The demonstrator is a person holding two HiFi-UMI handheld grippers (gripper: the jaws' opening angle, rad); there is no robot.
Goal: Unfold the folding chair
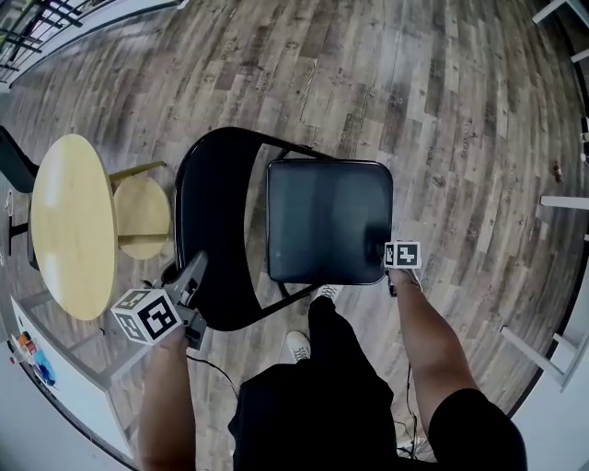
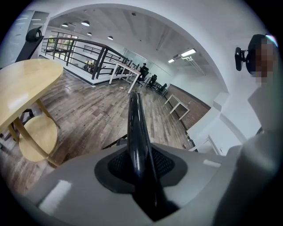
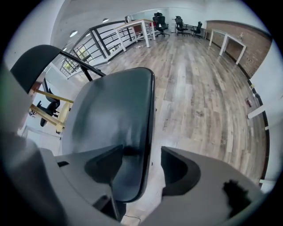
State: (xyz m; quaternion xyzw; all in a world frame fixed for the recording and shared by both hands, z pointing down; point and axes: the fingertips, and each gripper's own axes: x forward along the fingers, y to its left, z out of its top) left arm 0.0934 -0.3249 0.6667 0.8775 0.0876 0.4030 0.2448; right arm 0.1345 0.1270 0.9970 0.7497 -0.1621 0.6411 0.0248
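The black folding chair stands on the wood floor with its padded seat [image 1: 327,221] lying nearly flat, and its looped backrest frame [image 1: 189,184] to the left. My left gripper [image 1: 195,267] is shut on the backrest's black tube [image 2: 135,128], which runs up between the pads of that gripper [image 2: 140,170]. At the seat's near right corner my right gripper [image 1: 393,276] points steeply down. The seat's edge [image 3: 115,123] sits between the jaws of the right gripper [image 3: 141,170], against the left pad. A gap shows before the right pad.
A round wooden table [image 1: 69,225] and a wooden stool [image 1: 143,216] stand just left of the chair. The person's legs and white shoe [image 1: 296,345] are right behind the seat. White desk legs [image 1: 566,202] line the right side, and a railing [image 1: 37,23] the far left.
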